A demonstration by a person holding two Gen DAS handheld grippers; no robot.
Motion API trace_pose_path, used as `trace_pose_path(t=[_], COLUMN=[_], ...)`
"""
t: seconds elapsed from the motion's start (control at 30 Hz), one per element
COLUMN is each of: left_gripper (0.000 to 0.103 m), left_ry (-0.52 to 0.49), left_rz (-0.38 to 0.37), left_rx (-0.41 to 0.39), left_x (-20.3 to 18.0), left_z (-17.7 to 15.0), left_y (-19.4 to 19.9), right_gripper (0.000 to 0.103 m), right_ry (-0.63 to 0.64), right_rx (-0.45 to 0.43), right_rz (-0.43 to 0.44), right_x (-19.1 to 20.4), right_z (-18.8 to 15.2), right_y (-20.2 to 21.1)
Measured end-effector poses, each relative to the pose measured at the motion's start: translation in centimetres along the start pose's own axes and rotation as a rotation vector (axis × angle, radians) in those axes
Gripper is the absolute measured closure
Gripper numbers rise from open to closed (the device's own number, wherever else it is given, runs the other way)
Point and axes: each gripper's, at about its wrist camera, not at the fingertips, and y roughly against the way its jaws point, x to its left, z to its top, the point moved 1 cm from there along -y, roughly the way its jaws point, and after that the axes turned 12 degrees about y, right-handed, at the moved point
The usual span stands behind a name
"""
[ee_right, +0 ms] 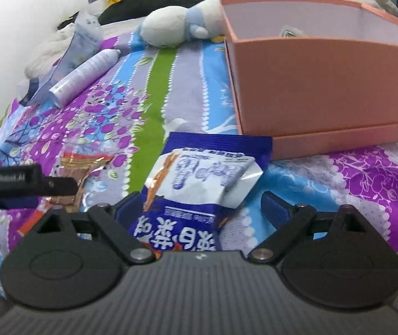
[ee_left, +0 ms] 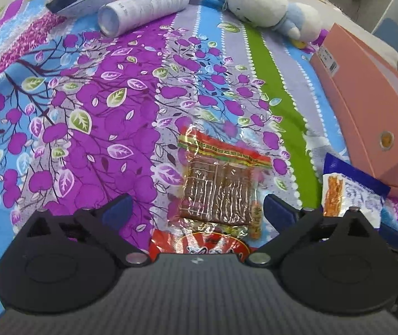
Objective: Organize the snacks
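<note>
Now left gripper (ee_left: 196, 209) gaping wide, clear snack packet (ee_left: 218, 187) lying between tips, untouched; right gripper (ee_right: 199, 208) spreading wide, blue-white snack bag (ee_right: 196, 192) lying between.

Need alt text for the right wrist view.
Open right gripper straddles a blue and white snack bag lying on a floral bedsheet. An open pink box sits just beyond, a plush toy behind it.

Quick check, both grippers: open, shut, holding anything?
Left gripper: open, holding nothing, clear snack pack lying between its jaws.
Right gripper: open, holding nothing, blue-and-white snack bag lying between its jaws.
</note>
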Motion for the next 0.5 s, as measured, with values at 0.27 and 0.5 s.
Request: trace_pose_path(t=[0.27,0.5], left_gripper=[0.0,0.0], left_ry=[-0.057,-0.07], left_rz=[0.048,0.084], left_rx=[0.001,0.008], left_x=[-1.0,-1.8], left_z=[-0.5,-0.3], left_y=[-0.5,-1.1], right_gripper=[0.0,0.0], right_ry=[0.229,0.247], right_rx=[0.009,0.011], right_rz=[0.002,0.03], right_x=[2.2,1.8], right_z=[-0.6,-0.7], right_y=[-1.5,-1.4])
